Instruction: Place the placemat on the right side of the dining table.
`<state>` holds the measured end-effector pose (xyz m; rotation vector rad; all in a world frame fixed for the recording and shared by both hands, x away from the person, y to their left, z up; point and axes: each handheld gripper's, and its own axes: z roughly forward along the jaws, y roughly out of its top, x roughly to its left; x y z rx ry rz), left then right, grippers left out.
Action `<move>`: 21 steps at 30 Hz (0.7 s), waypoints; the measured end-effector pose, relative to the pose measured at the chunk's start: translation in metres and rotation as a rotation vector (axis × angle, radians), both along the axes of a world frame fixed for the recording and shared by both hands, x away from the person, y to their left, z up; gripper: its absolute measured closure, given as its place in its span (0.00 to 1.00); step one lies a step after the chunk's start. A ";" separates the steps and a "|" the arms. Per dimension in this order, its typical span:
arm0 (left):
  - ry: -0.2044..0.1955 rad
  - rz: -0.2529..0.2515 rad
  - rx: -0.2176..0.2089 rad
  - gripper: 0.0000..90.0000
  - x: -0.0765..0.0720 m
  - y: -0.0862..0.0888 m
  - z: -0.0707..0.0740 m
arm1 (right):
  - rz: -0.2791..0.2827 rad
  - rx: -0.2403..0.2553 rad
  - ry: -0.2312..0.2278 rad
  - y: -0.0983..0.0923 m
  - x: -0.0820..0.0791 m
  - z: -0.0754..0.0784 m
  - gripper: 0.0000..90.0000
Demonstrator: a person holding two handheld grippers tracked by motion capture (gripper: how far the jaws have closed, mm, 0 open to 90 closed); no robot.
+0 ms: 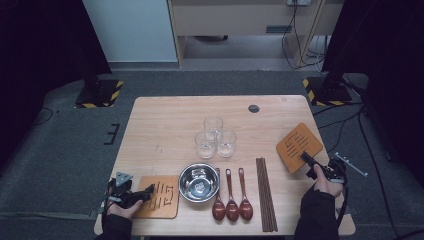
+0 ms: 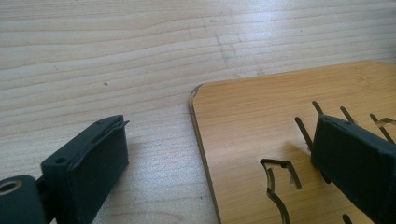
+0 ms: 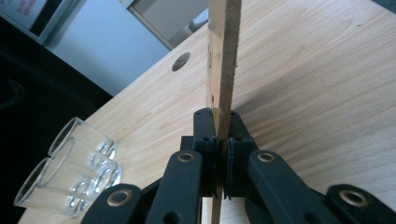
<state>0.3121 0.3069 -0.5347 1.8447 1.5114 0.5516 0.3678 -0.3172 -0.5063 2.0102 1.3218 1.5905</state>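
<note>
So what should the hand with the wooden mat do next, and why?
Probably carry the wooden mat a little inward and lay it flat. The right gripper is shut on its edge, so the mat is tilted up off the table.

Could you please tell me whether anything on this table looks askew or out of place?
Yes: the right-hand slotted wooden coaster sits turned at an angle to the table's edges, pinched on edge in the right tool. The matching coaster by the open left tool lies flat and square. The three glasses, bowl, spoons and chopsticks look orderly.
</note>
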 end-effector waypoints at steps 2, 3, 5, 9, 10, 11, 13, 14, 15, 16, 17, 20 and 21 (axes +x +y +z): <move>0.000 0.000 0.000 0.03 0.000 0.000 0.000 | -0.006 0.005 -0.005 0.000 0.000 -0.001 0.96; 0.000 0.000 0.000 0.03 0.000 0.000 0.000 | -0.006 0.005 -0.005 0.000 0.000 -0.001 0.96; 0.000 0.000 0.000 0.03 0.000 0.000 0.000 | -0.011 0.005 -0.006 -0.001 -0.001 -0.002 0.95; 0.000 0.000 0.000 0.03 0.000 0.000 0.000 | -0.021 -0.008 0.005 -0.002 -0.002 -0.005 0.91; 0.000 0.000 0.000 0.03 0.000 0.000 0.000 | -0.021 -0.009 0.007 -0.002 -0.002 -0.006 0.91; 0.000 0.000 0.000 0.03 0.000 0.000 0.000 | -0.023 -0.012 0.009 -0.002 -0.002 -0.006 0.90; 0.000 0.000 0.000 0.03 0.000 0.000 0.000 | -0.026 -0.013 0.010 -0.003 -0.002 -0.007 0.89; 0.000 0.000 0.000 0.03 0.000 0.000 0.000 | -0.029 -0.013 0.016 -0.003 -0.002 -0.008 0.88; 0.000 0.000 0.000 0.03 0.000 0.000 0.000 | -0.029 -0.013 0.016 -0.003 -0.002 -0.008 0.88; 0.000 0.000 0.000 0.03 0.000 0.000 0.000 | -0.029 -0.017 0.014 -0.004 -0.002 -0.009 0.88; 0.000 0.000 0.000 0.03 0.000 0.000 0.000 | -0.032 -0.018 0.015 -0.004 -0.002 -0.009 0.87; 0.000 0.000 0.000 0.03 0.000 0.000 0.000 | -0.036 -0.020 0.017 -0.004 -0.002 -0.010 0.85; 0.000 0.000 0.000 0.03 0.000 0.000 0.000 | -0.038 -0.025 0.019 -0.004 -0.002 -0.010 0.84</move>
